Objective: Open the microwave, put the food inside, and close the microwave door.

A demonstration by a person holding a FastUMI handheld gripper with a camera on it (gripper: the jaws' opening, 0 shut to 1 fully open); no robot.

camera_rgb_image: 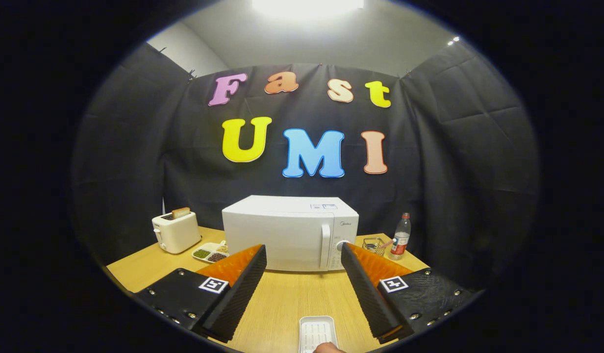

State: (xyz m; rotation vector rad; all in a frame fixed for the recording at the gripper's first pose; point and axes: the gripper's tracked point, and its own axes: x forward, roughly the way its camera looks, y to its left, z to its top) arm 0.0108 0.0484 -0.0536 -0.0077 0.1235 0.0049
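On the wooden table [135, 267], left to right: a toaster [176, 232] with a slice of bread [180, 212] standing in its slot, a divided dish [210, 252] holding green and dark beans, then the microwave [289, 233] – door shut, handle [325, 246] and dial facing the gripper [303, 287], so it is easy to reach – and a glass container [373, 244] beside a water bottle [400, 237]. The gripper's fingers are spread wide with nothing between them, and between them, close in, lies a white ribbed tray [317, 333] with something rounded at its near end – probably the food, too cropped to tell
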